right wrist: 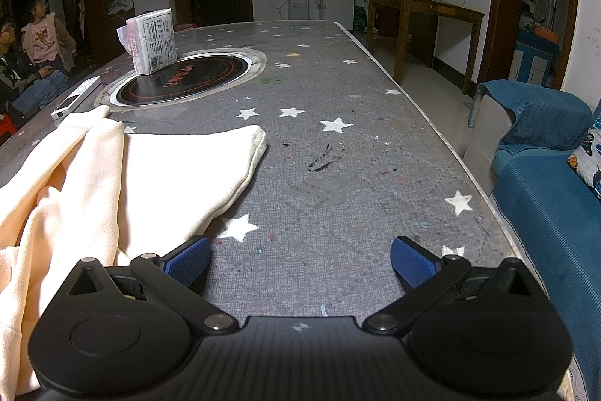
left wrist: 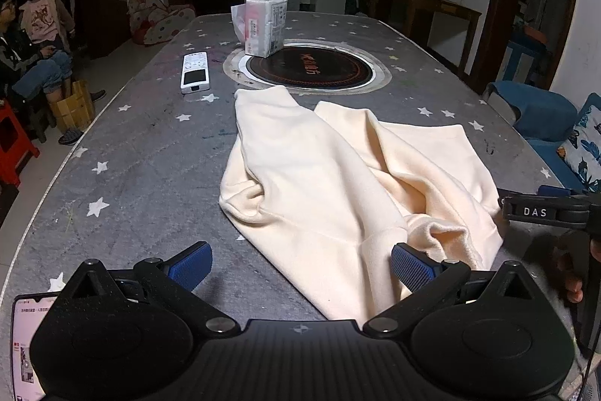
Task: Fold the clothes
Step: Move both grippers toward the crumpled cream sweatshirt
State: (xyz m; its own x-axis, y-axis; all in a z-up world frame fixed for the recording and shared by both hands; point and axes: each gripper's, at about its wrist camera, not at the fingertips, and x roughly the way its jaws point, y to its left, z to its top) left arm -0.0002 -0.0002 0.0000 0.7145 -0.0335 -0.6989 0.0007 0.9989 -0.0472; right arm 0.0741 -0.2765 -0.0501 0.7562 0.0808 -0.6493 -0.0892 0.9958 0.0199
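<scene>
From the left wrist view we see the whole cream fleece garment (left wrist: pixel 338 183) lying rumpled on the grey star-printed table (left wrist: pixel 142 156), with the left tool (left wrist: pixel 300 267) spread wide above its near edge, gripping nothing. Only this view shows a phone (left wrist: pixel 26 344) at the near-left corner and a hand (left wrist: pixel 574 273) holding the other tool's handle. The right wrist view shows the right tool (right wrist: pixel 300 262) equally wide over bare table, the garment to its left. Beyond stand a white remote control (left wrist: pixel 194 72), a wrapped tissue pack (left wrist: pixel 265 25) and a round black inset cooktop (left wrist: pixel 311 68).
</scene>
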